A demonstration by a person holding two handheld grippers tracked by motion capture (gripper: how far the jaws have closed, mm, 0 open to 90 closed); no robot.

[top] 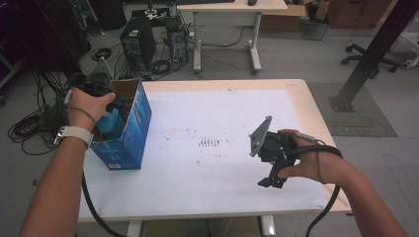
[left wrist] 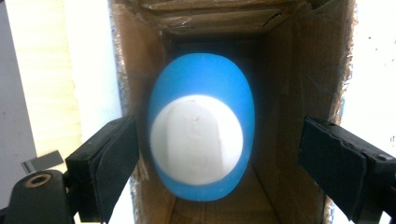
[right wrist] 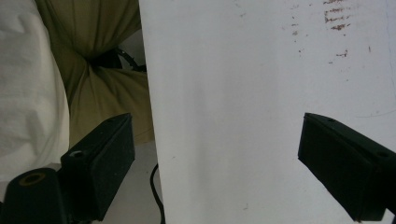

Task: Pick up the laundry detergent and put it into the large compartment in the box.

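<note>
Blue and white egg-shaped object point(left wrist: 201, 128) sits inside an open cardboard box point(left wrist: 289, 74), seen end-on in the left gripper view, long axis running into the box toward its closed far end. White patch faces the camera; what the object actually is I cannot tell.

Left gripper point(left wrist: 219, 168) points straight into the box mouth, jaws spread wide and holding nothing. One jaw sits just outside the box wall, the other at the opposite wall, so the jaws bracket the box rather than the object. The object lies ahead of the fingertips, between them, deeper in. Judgement: the next move turns on bringing both jaws inside the walls before closing.

High view: the box point(top: 129, 129), blue outside, stands near the table's left edge point(top: 99, 197), open top tilted toward the left hand point(top: 85, 106). That hand covers most of its gripper there.

Right gripper point(top: 272, 165) is well apart, near the right edge of the table, jaws spread and empty over bare white surface point(right wrist: 243, 116). Left hand is plainly the nearer.

Hidden: the object's far end and the box bottom.
</note>
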